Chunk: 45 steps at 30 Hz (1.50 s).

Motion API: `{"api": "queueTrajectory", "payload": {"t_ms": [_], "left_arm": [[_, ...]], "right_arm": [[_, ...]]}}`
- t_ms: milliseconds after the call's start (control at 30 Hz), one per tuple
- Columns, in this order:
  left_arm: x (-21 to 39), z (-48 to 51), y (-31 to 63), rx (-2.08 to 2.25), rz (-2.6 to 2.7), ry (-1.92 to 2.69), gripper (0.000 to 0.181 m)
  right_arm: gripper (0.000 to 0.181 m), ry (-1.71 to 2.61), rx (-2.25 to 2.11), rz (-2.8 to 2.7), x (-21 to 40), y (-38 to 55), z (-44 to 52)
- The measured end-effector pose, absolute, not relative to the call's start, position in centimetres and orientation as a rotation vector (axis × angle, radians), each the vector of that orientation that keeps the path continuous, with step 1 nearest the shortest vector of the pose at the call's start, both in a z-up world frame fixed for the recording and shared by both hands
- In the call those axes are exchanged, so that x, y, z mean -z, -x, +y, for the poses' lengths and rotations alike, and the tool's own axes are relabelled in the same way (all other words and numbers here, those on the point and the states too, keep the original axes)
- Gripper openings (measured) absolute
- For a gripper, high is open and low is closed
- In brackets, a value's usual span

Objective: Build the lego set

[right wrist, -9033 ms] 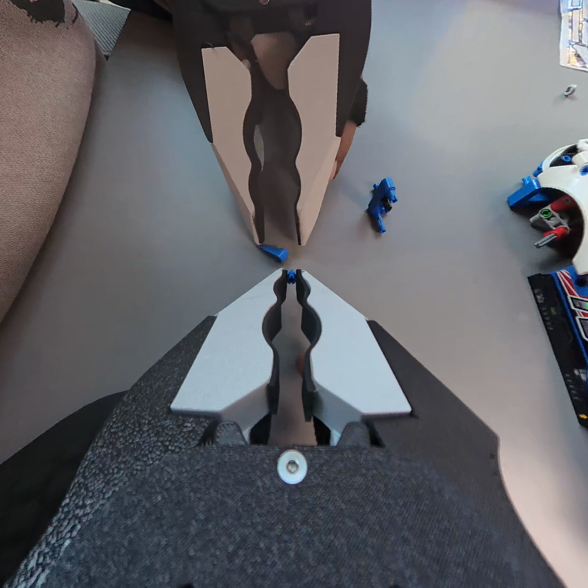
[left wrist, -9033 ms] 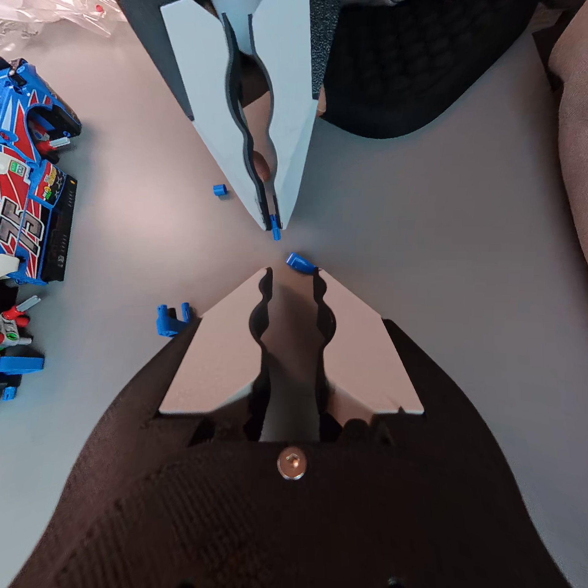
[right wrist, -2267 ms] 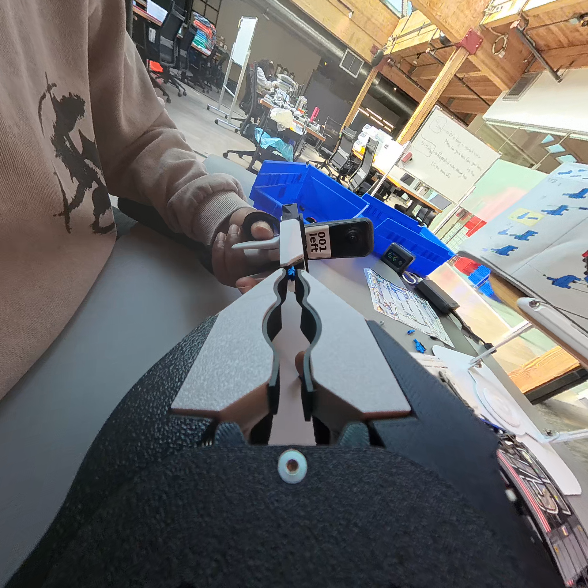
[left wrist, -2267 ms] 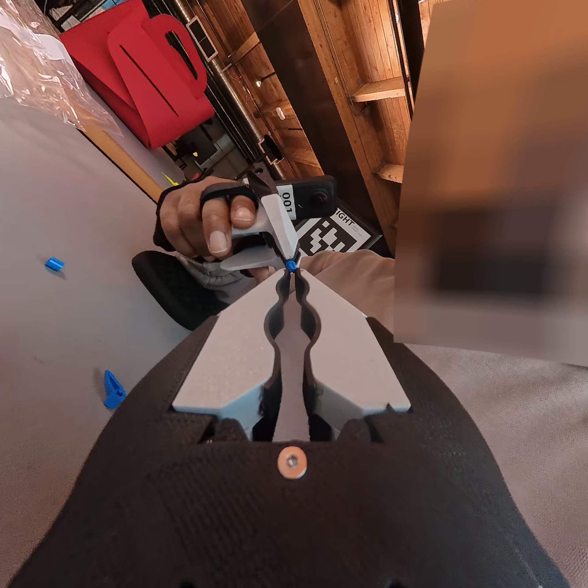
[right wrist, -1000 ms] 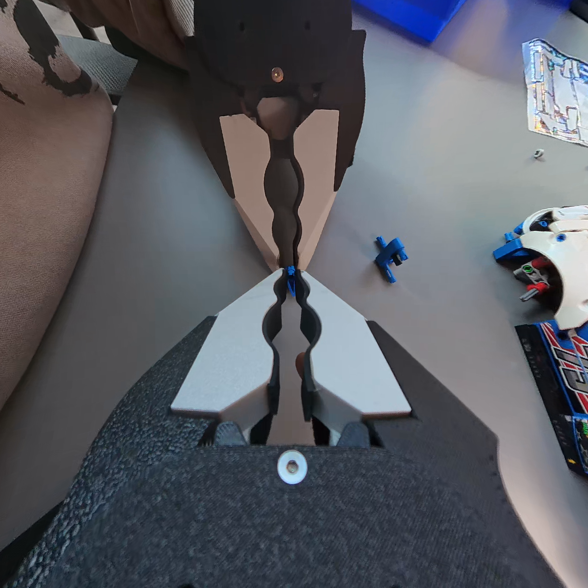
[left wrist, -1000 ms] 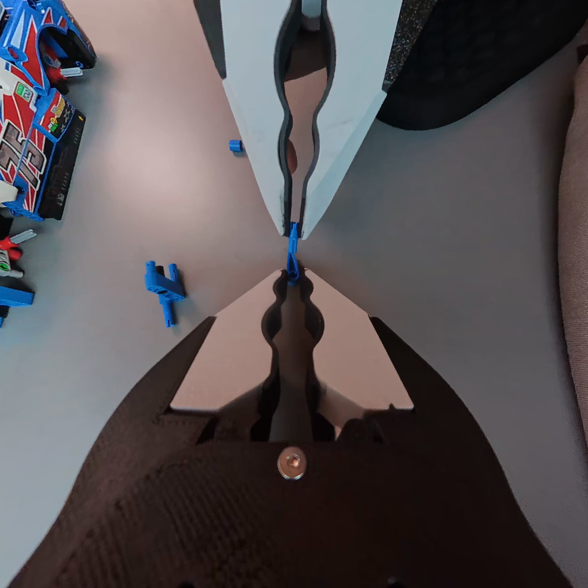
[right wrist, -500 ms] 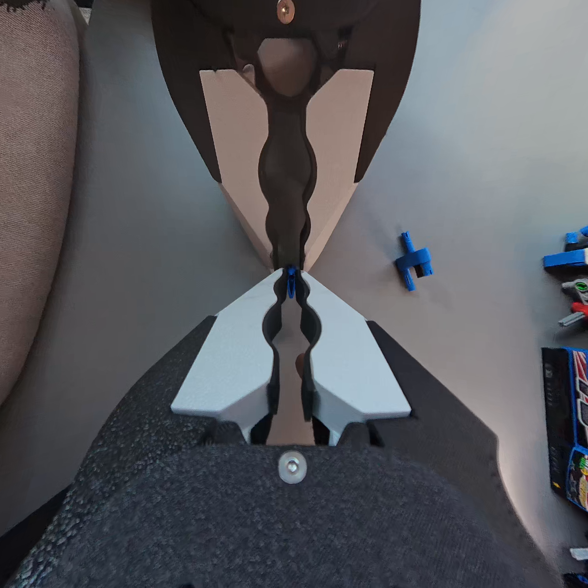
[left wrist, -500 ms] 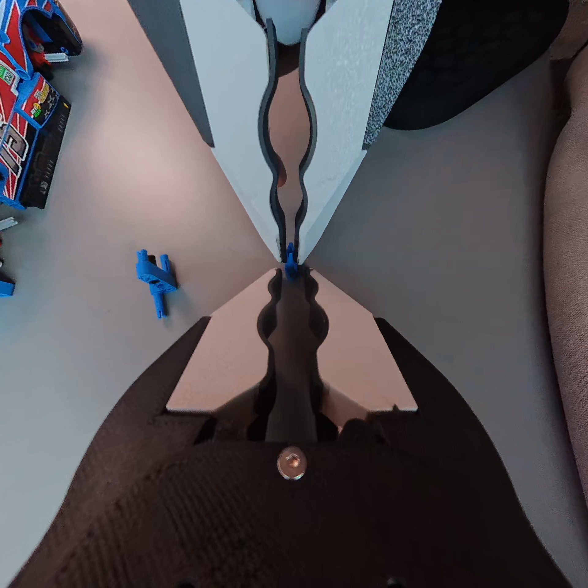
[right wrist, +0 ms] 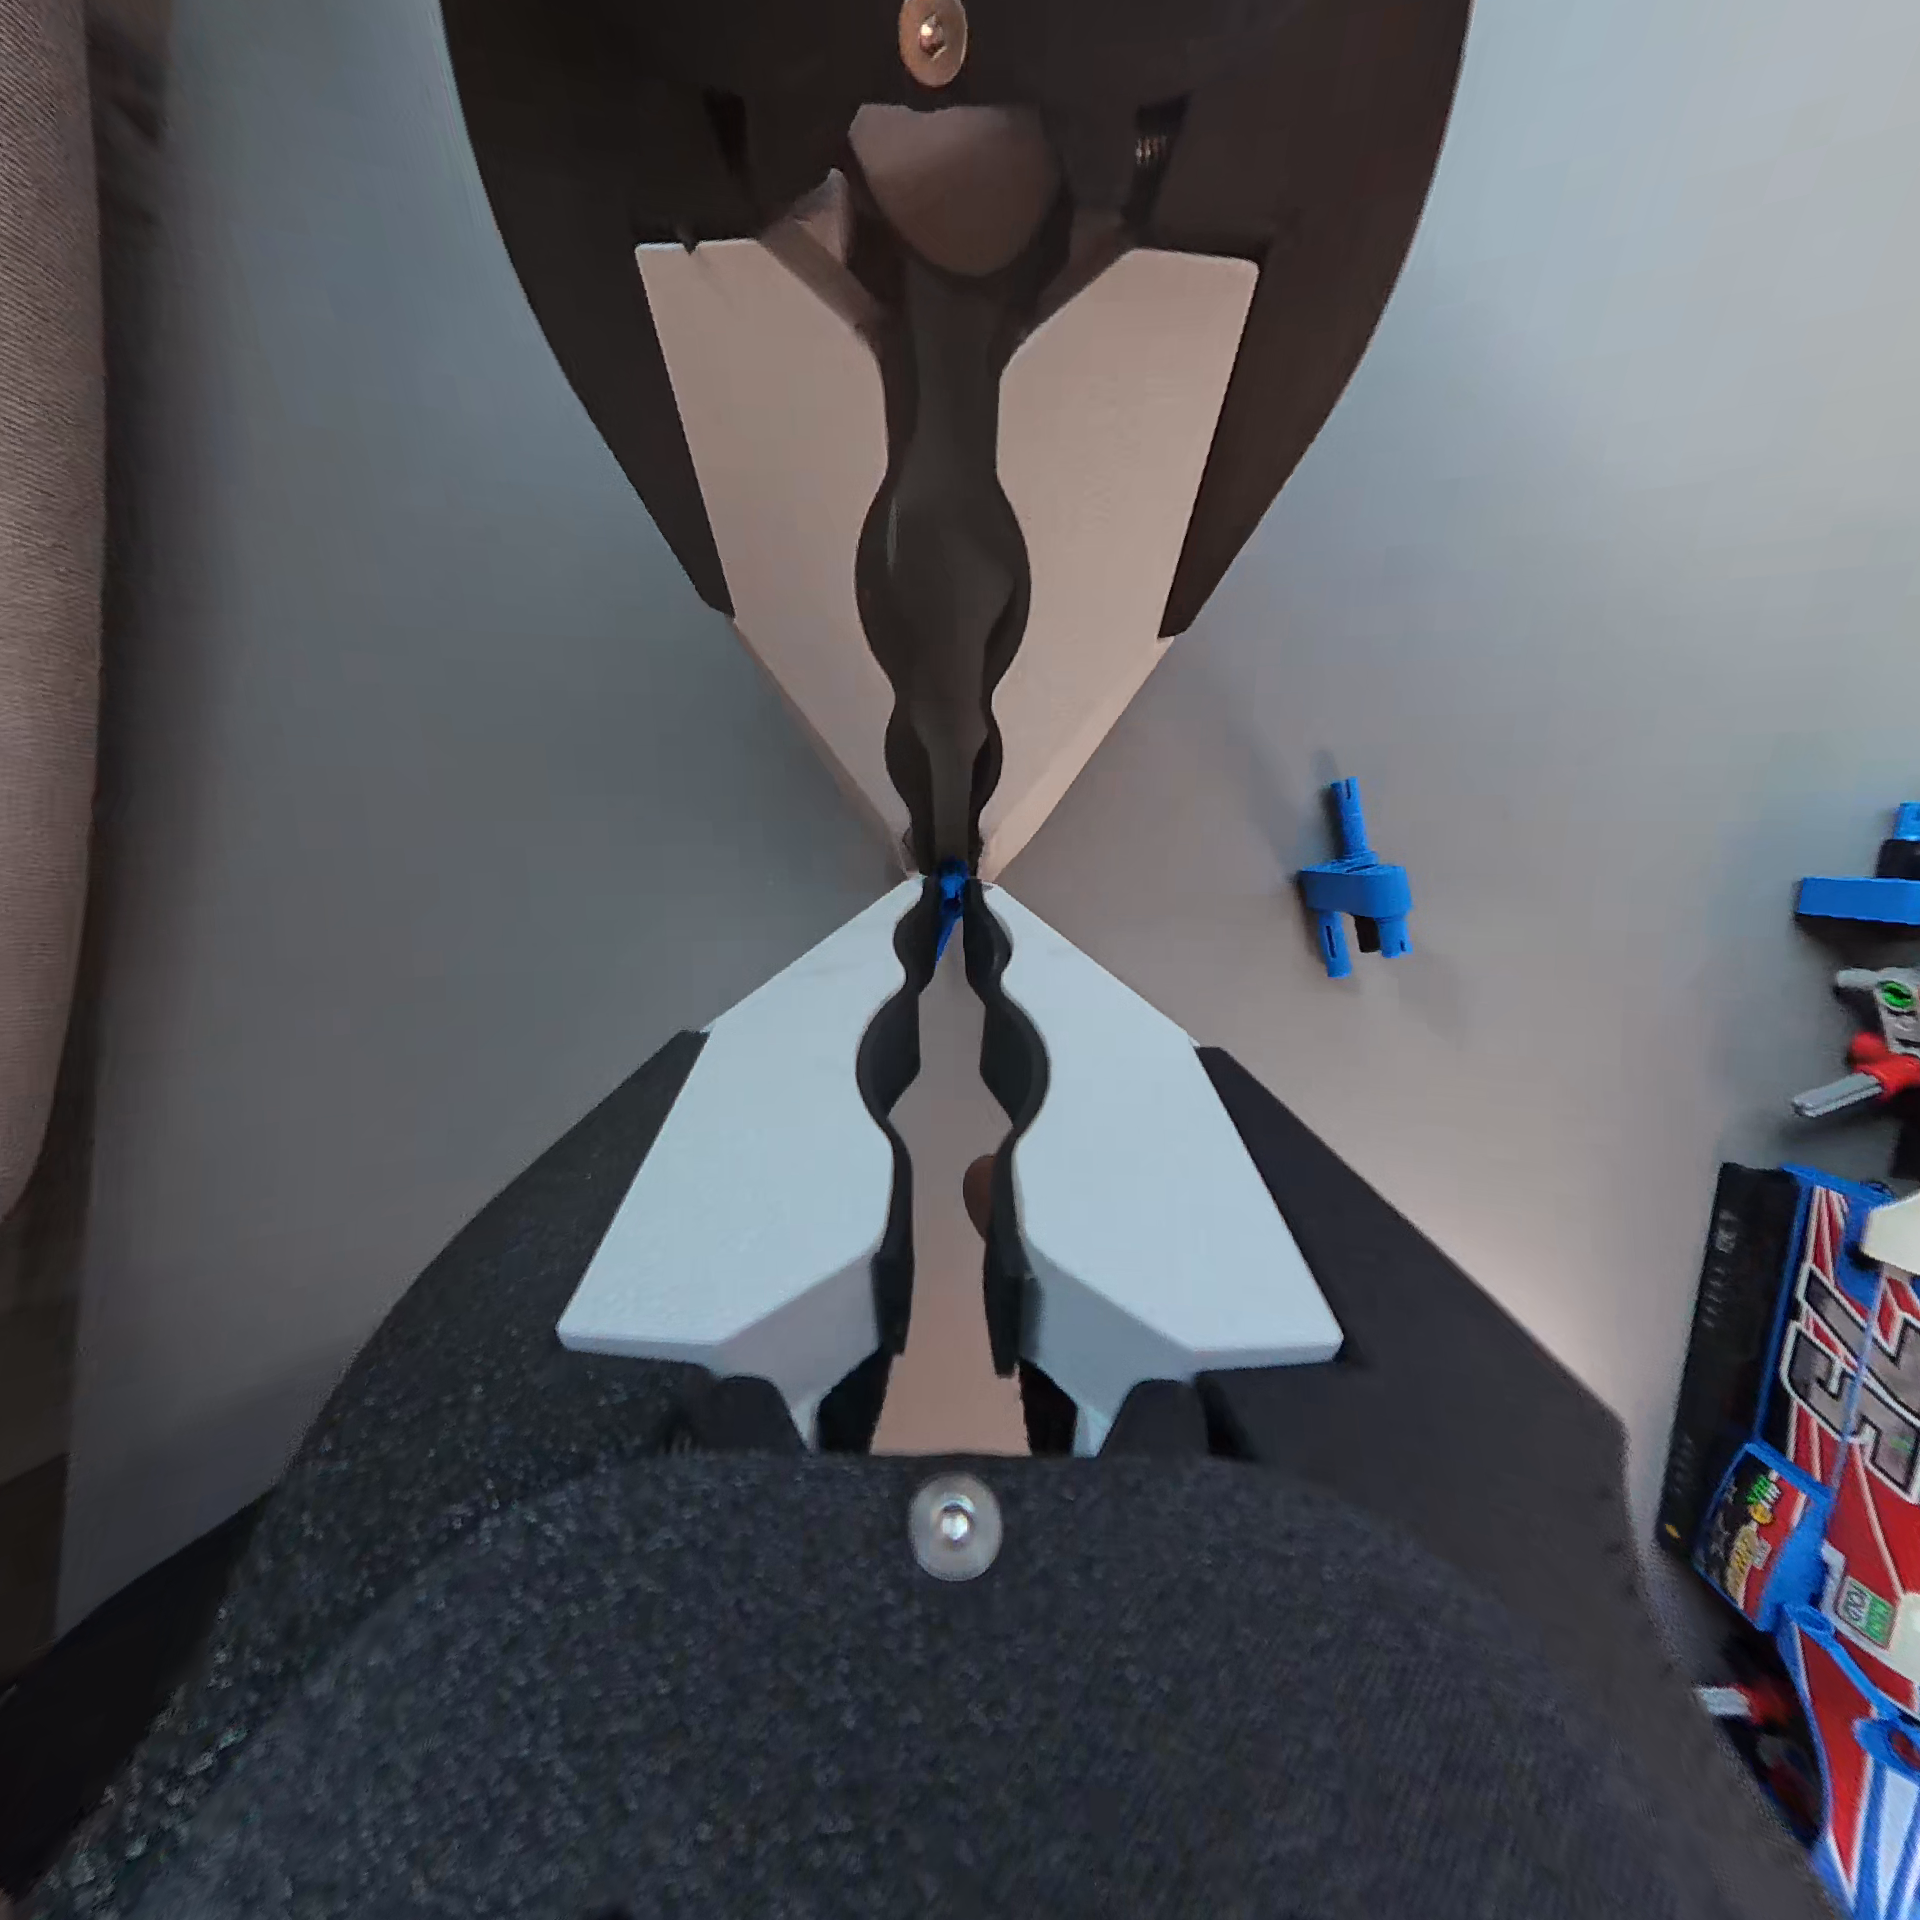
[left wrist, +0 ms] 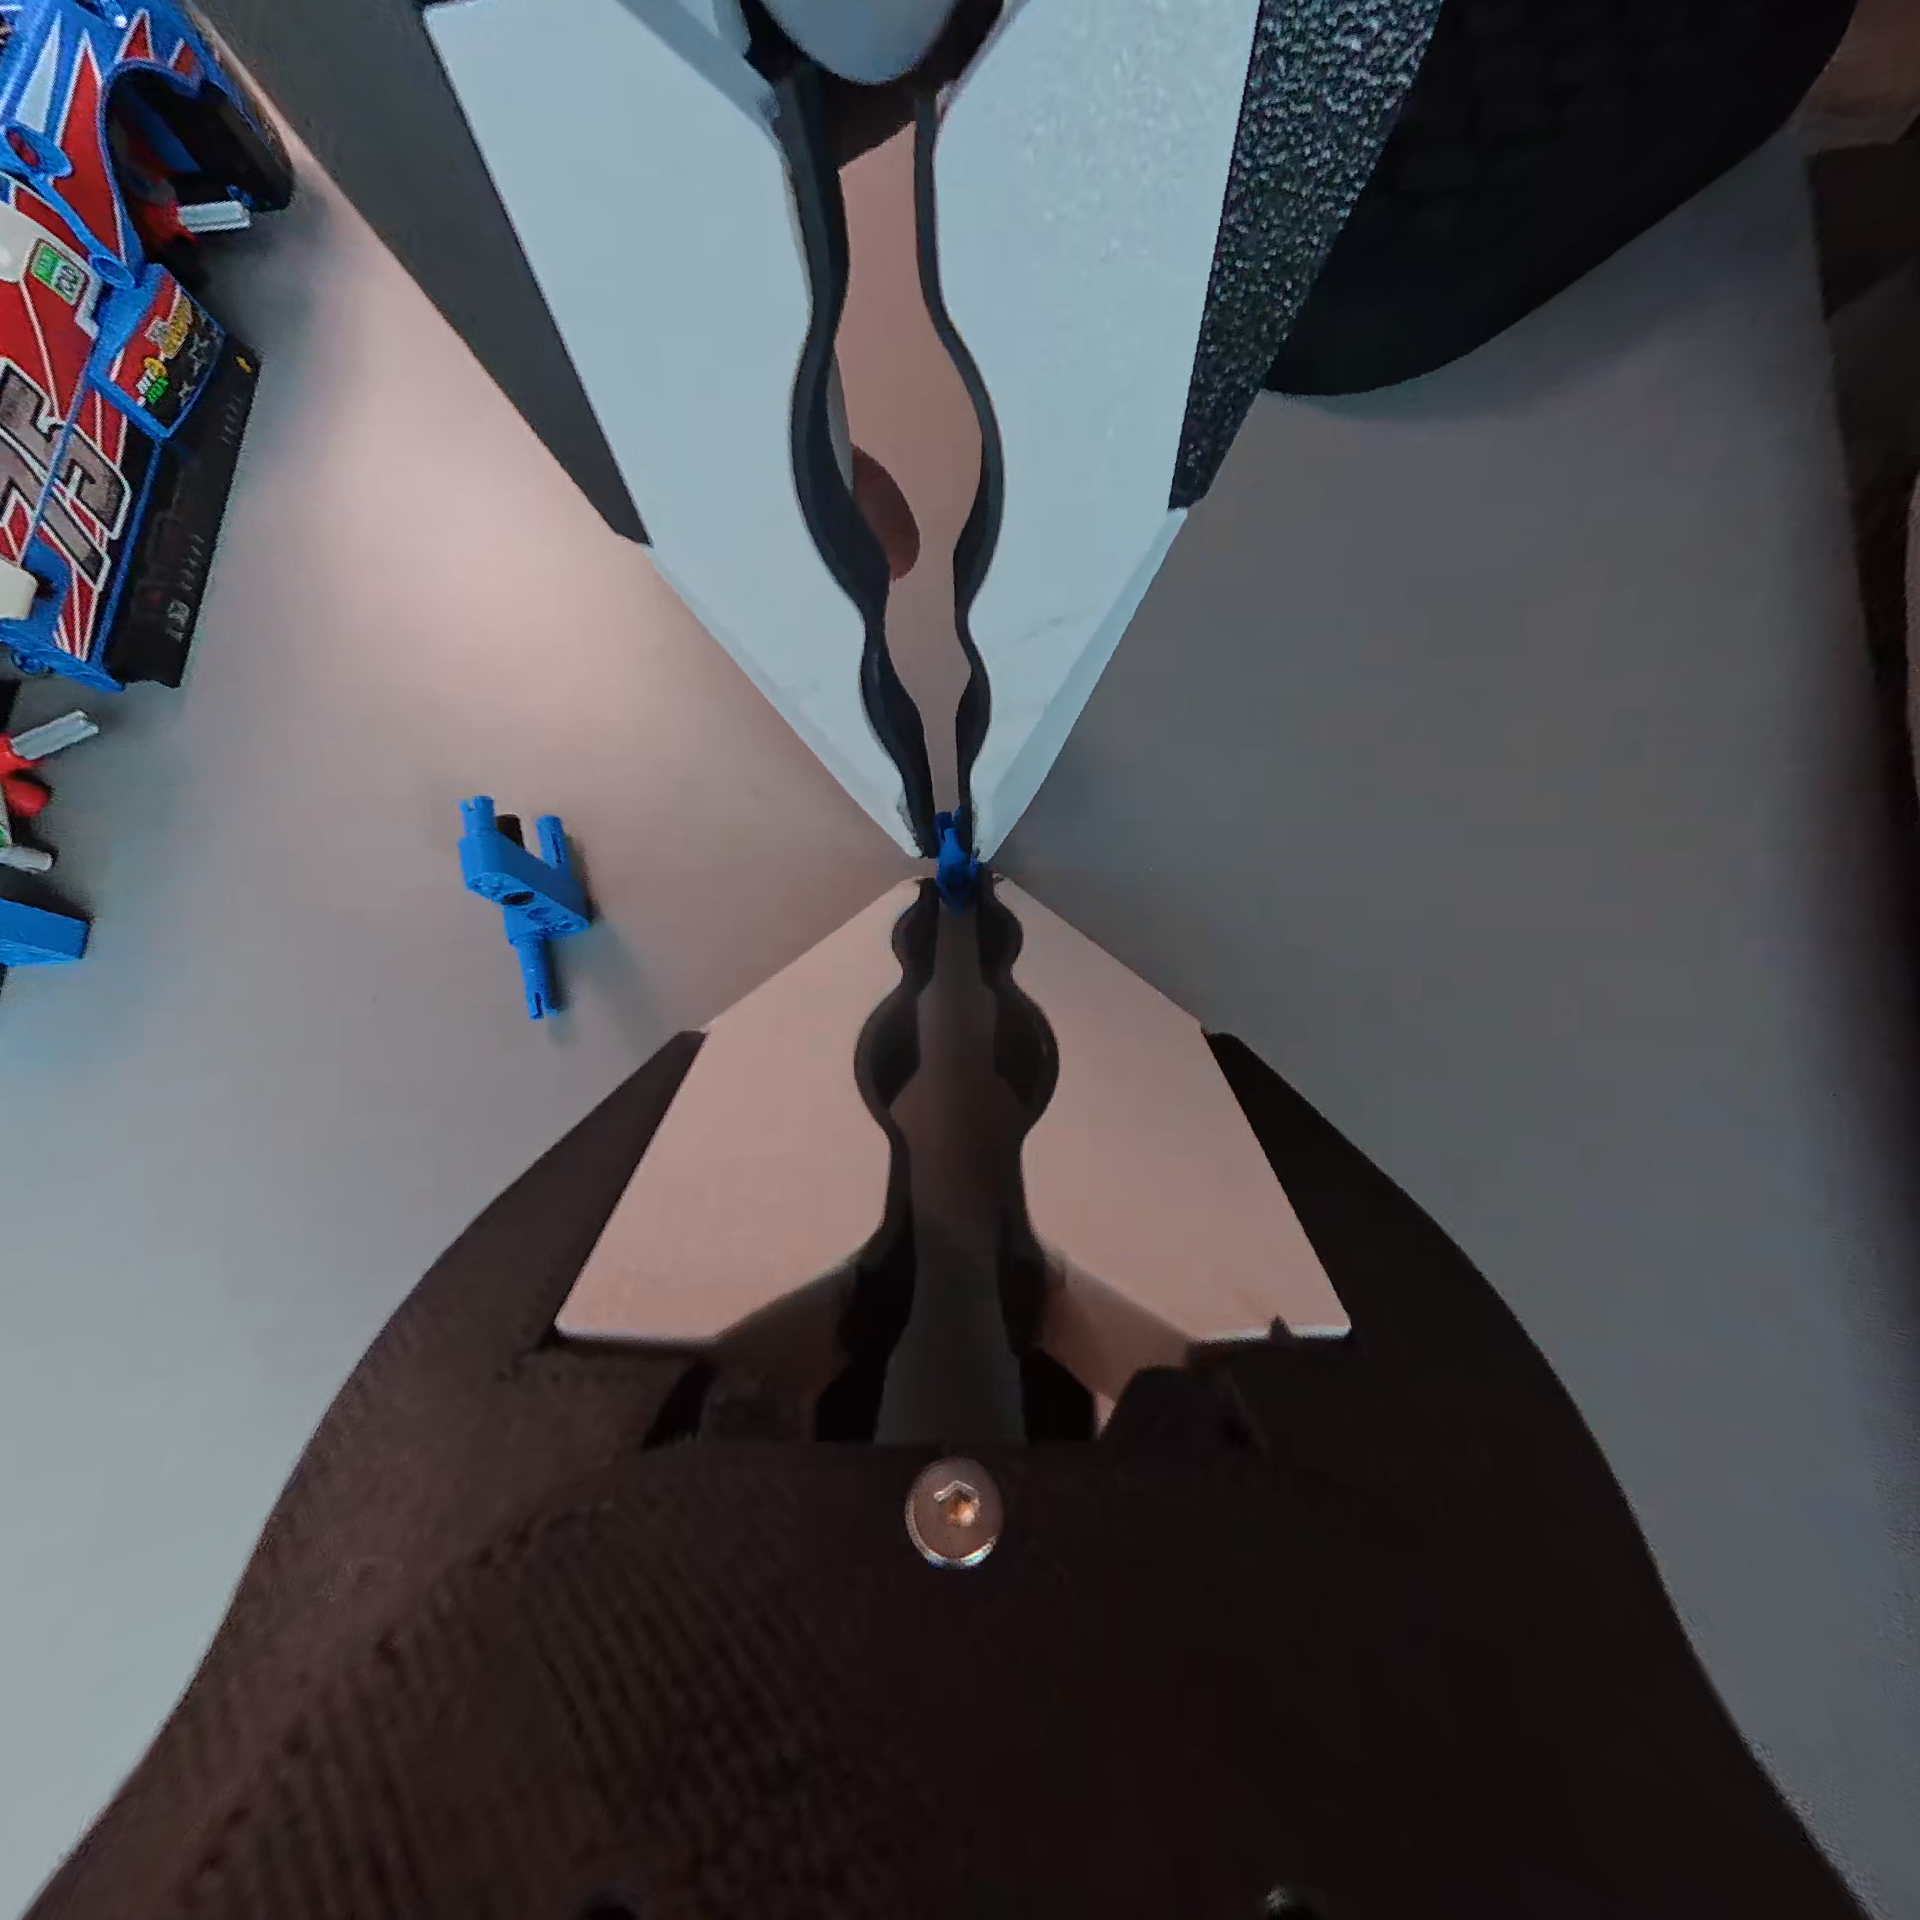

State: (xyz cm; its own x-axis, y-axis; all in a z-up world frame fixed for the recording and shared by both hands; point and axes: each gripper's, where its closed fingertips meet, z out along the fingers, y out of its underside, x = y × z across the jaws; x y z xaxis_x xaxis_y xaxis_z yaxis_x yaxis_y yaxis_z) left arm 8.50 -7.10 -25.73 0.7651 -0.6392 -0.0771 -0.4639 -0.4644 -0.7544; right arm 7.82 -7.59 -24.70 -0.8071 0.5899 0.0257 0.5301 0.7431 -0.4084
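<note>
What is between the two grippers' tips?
Small blue pieces pinched by the left gripper and right gripper, tip to tip above the table. The fingers hide how they join.

Grippers closed tip to tip; two small blue pieces (left wrist: 953, 862) now joined, off table.

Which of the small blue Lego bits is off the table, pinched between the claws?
The tiny blue piece where both claw tips meet; the bigger blue connector lies loose on the table.
</note>
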Motion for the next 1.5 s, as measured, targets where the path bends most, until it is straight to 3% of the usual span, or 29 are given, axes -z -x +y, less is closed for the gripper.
{"api": "queueTrajectory", "payload": {"t_ms": [33, 467, 800, 1133, 1367, 1500], "left_arm": [[25.7, -7.1, -8.5, 0.271, 0.838, 2.131, 0.005], [25.7, -7.4, -7.6, 0.284, 0.971, 2.062, 0.000], [25.7, -7.4, -6.2, 0.363, 0.889, 2.113, 0.017], [25.7, -7.1, -4.3, 0.334, 0.812, 2.144, 0.018], [24.1, -6.6, -4.0, 0.334, 0.745, 2.082, 0.028], [23.5, -6.9, -4.5, 0.391, 0.745, 2.060, 0.037]], "right_arm": [[0.002, 0.877, -0.575, -2.797, 24.7, -7.8, -7.6], [0.002, 0.426, -0.379, -2.941, 24.9, -7.9, -7.7], [0.002, 0.309, -0.153, -3.041, 25.1, -7.8, -7.9], [0.002, 0.316, 0.035, -3.147, 25.7, -7.6, -8.4], [0.002, 0.424, -0.086, -3.080, 25.8, -7.6, -8.5], [0.002, 0.622, -0.479, -2.928, 25.3, -7.4, -8.6]]}}
